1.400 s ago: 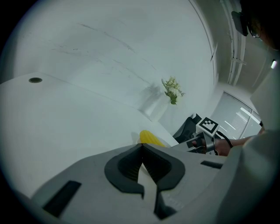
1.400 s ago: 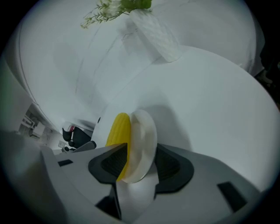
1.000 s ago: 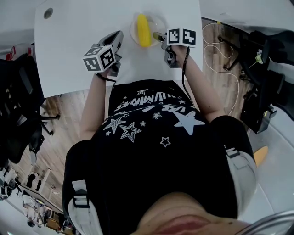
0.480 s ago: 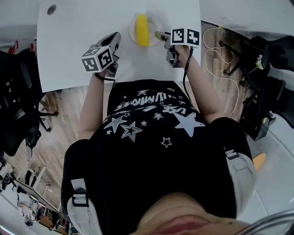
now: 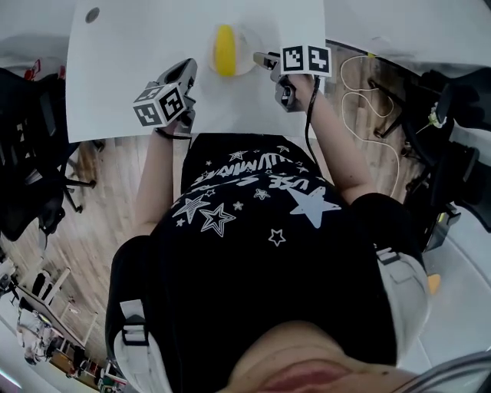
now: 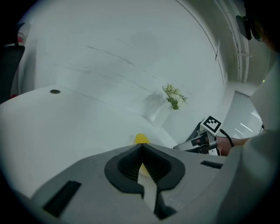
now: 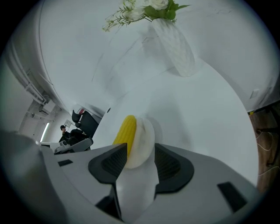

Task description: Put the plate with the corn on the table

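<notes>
A small white plate (image 5: 245, 40) with a yellow corn cob (image 5: 224, 40) lies on the white table (image 5: 130, 69). My right gripper (image 5: 261, 59) hovers just off the plate's right rim. In the right gripper view the plate (image 7: 143, 144) and the corn (image 7: 125, 131) lie just ahead of the right gripper (image 7: 140, 149). Its jaws stand open and have just closed a little; the pads press on nothing. My left gripper (image 5: 189, 71) is left of the plate, apart from it. In its own view the left gripper (image 6: 141, 148) is shut and empty, with the corn (image 6: 141, 139) beyond its tips.
A white vase with flowers (image 7: 173, 43) stands at the table's far side. A round cable hole (image 5: 92, 14) sits in the far left corner. Office chairs (image 5: 31, 153) stand to the left, and cables (image 5: 368, 84) lie on the floor to the right.
Both grippers have lifted and drawn back a little from the plate. A small gap has opened between the right gripper's tips and the plate's rim. The plate stays on the table.
</notes>
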Demonstrator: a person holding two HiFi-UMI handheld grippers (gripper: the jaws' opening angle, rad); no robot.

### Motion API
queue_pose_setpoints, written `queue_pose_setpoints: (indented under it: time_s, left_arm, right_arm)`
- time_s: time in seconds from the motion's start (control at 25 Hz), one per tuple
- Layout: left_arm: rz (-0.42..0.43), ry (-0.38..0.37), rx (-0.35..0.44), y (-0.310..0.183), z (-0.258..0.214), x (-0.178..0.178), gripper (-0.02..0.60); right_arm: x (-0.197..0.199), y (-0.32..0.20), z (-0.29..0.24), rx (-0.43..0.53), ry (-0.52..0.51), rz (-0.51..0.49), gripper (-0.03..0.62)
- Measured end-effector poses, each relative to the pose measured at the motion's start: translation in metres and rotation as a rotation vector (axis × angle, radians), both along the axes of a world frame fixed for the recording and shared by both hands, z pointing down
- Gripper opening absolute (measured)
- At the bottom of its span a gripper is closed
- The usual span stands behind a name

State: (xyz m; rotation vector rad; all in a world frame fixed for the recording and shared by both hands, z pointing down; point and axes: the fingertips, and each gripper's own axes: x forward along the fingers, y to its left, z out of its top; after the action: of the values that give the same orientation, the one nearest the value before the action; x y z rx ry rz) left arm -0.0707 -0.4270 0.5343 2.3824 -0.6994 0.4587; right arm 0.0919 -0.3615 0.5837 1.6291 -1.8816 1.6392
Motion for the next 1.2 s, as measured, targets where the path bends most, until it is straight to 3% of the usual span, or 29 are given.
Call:
queue_pose_setpoints:
  time_s: [0.64, 0.84, 0.96, 1.2]
  left_arm:
    - [-0.205, 0.014, 0.038, 0.084, -0.024, 0.001, 0.006]
    - [-0.323, 0.042, 0.050, 0.111, -0.031, -0.013, 0.006]
    - [-0.392, 0.059, 0.048, 0.131, -0.033, -0.019, 0.006]
    - [-0.441, 0.052, 0.021, 0.179, -0.022, -0.007, 0.006]
  right_arm:
    - [0.006, 0.040, -0.025, 0.064, -0.046, -0.211, 0.174]
    - [0.006, 0.062, -0.031, 0.073, -0.076, -0.263, 0.153]
    - [0.009, 0.075, -0.033, 0.072, -0.063, -0.303, 0.127]
    - [0.024, 0.101, -0.027, 0.065, -0.069, -0.332, 0.055]
